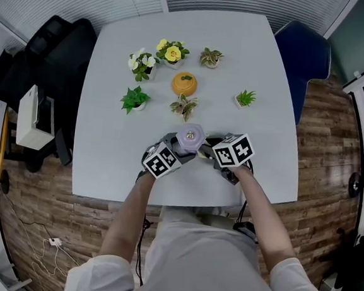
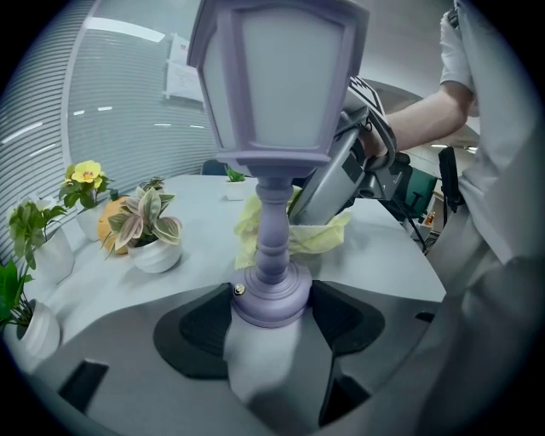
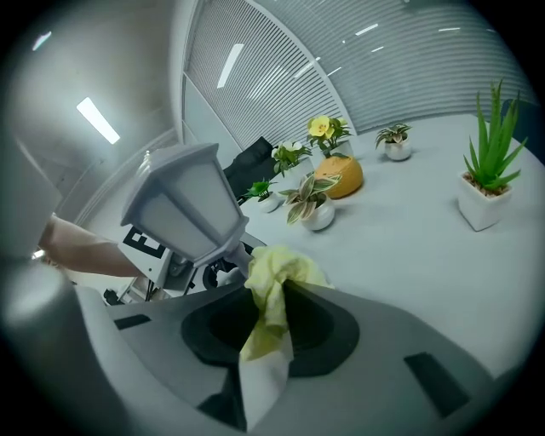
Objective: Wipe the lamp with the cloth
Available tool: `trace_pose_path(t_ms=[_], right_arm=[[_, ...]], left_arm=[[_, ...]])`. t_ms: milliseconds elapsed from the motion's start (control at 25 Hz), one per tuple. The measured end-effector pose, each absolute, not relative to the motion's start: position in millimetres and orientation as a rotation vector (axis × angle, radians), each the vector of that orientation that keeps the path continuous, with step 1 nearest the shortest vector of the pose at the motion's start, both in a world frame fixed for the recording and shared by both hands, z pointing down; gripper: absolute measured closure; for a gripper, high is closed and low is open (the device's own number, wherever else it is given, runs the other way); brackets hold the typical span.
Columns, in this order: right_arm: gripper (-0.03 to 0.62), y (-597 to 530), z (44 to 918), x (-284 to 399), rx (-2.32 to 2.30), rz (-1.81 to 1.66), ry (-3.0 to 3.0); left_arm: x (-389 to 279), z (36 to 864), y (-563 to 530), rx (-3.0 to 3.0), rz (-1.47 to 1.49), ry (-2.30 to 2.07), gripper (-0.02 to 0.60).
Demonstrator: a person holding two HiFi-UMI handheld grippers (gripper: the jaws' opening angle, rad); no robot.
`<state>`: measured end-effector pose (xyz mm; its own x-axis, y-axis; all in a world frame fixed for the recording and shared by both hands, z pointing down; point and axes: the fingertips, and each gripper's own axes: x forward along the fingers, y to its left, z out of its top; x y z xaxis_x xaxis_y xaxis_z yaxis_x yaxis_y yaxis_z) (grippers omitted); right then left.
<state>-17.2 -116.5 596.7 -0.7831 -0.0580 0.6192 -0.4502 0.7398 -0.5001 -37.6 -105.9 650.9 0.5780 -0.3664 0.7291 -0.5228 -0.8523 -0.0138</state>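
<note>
As a person [image 1: 216, 265] in a pale shirt leans over the near edge of a white table [image 1: 258, 66], the left gripper [image 2: 271, 311] clamps its two jaws on the round base of a lilac lantern-style lamp [image 2: 277, 85] and holds it upright. Whether the base rests on the tabletop cannot be told. Just beside it, the right gripper [image 3: 268, 319] has its jaws pinched shut on a crumpled yellow cloth [image 3: 274, 277], and the bunched end meets the lamp's slim stem between shade and base. Past the lamp stands a variegated plant [image 1: 184, 106] in a white pot, with an orange pot [image 1: 184, 83] right behind it. A leafy green plant [image 1: 135, 99] sits to the left and a spiky green plant [image 3: 485, 170] to the right, well apart from the rest. Farther back are a white-flowered plant [image 1: 141, 63], a yellow-flowered plant [image 1: 171, 52] and a small striped plant [image 1: 210, 57]. A blue chair [image 1: 304, 54] stands at the table's far right corner.
</note>
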Motion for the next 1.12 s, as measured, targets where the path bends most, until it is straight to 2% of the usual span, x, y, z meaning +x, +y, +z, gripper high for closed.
trace_pose_path(t_ms=[520,1120], right_arm=[[0.496,-99.7,575.9,-12.9,0.383,0.899,-2.389],[0.496,-80.7,592.9,-23.6,0.275,0.852,-2.322]], left_arm=[[-36.8,651.0,-105.8,2.585,1.141,-0.740,0.279],[-37.1,650.7,-105.3,2.594,1.138,-0.745,0.279]])
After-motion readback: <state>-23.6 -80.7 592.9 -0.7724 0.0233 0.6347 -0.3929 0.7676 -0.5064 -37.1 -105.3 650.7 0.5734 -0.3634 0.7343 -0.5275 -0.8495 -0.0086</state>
